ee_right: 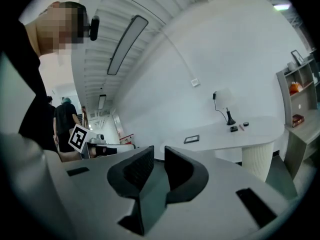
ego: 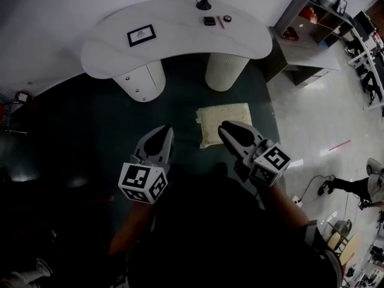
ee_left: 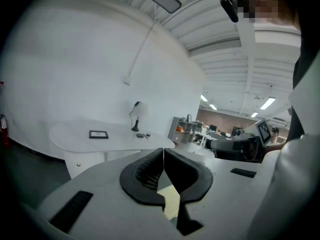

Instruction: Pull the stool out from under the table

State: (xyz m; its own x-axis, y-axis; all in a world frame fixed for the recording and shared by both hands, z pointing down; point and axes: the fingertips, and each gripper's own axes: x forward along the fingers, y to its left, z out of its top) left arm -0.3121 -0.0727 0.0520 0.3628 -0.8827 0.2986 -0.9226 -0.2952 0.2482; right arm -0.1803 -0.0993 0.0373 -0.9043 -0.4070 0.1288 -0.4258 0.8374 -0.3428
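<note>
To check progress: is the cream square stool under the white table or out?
Out: the stool stands on the floor, apart from the table.

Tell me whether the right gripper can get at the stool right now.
Probably yes: the stool stands clear of the table, just ahead of the right gripper, nothing between them; its jaws are apart and empty.

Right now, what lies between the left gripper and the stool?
Nothing but bare dark floor, as the head view shows. The left gripper, its jaws together, hangs to the left of the cream stool and apart from it.
</note>
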